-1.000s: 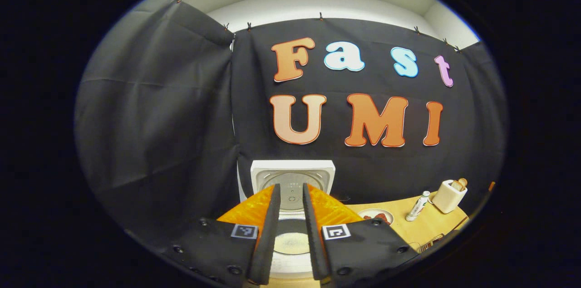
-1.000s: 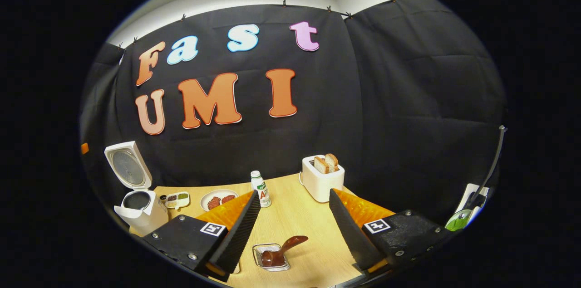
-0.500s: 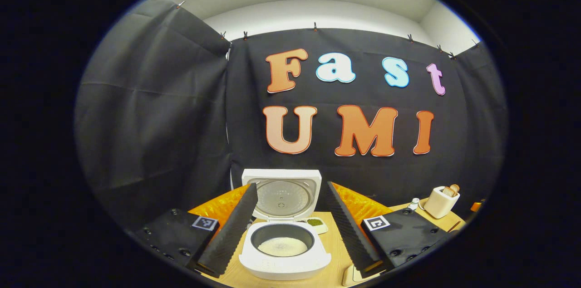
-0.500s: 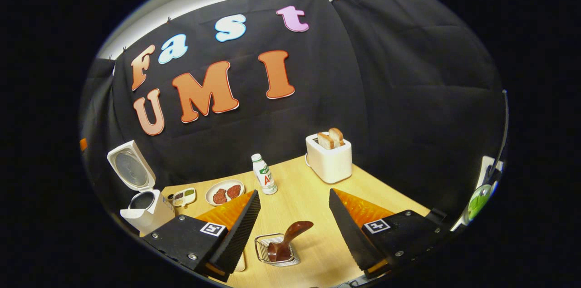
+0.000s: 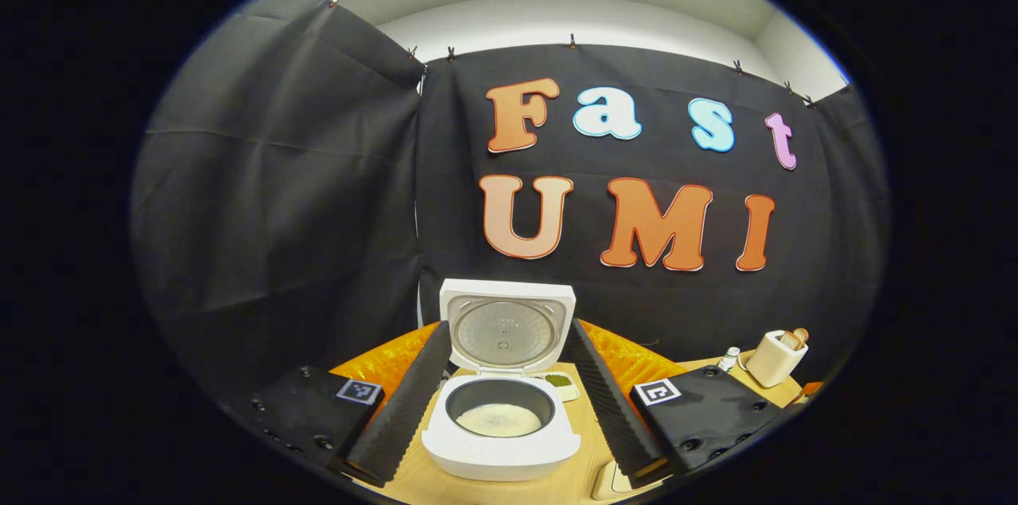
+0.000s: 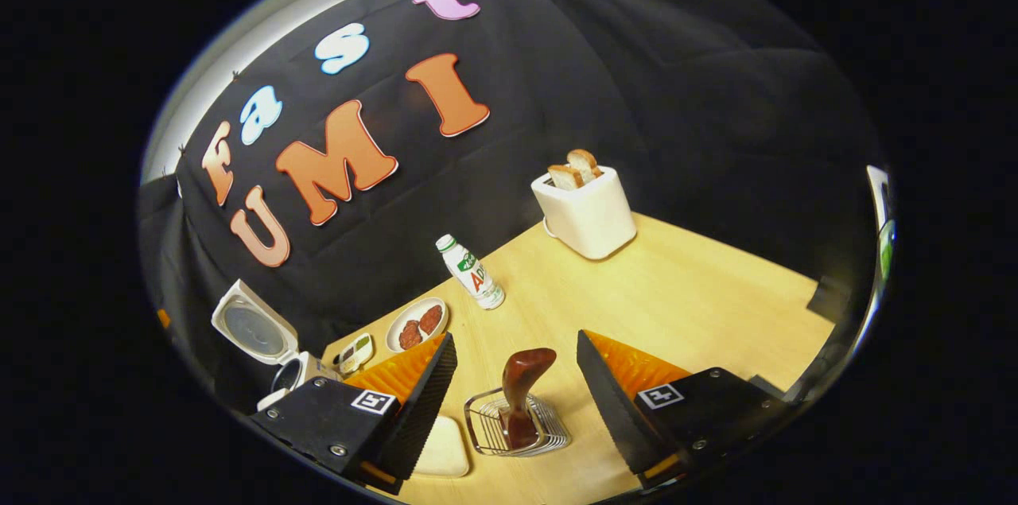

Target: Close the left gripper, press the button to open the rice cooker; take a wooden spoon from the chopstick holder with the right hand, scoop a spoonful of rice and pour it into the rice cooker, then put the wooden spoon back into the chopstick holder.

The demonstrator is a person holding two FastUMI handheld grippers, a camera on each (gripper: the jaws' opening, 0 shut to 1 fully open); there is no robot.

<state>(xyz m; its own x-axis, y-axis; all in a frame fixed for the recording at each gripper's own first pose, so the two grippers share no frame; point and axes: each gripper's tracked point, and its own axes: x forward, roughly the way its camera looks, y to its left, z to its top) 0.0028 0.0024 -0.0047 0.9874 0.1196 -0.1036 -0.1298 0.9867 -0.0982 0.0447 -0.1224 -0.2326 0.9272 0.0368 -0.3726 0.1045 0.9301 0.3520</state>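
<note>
The white rice cooker (image 5: 499, 449) stands on the table with its lid (image 5: 507, 330) raised, and pale rice lies in its dark pot (image 5: 499, 417). My left gripper (image 5: 509, 328) is open in front of it, one finger on each side, touching nothing. A dark wooden spoon (image 6: 525, 378) stands in a wire chopstick holder (image 6: 517, 433). My right gripper (image 6: 515, 338) hangs open just above and before the holder, and the spoon's handle rises between its fingers without touching them. The open cooker (image 6: 270, 346) also shows far left.
On the wooden table (image 6: 684, 290) stand a white toaster (image 6: 588, 211) with bread, a small bottle (image 6: 471, 273), a plate (image 6: 417, 324) of reddish food and a small divided dish (image 6: 355, 352). A cream dish (image 6: 441, 449) lies beside the holder. Black cloth walls close in behind.
The left gripper opened from nearly shut and drew back from the cooker. The right gripper tilted down and came closer to the spoon in its holder.
</note>
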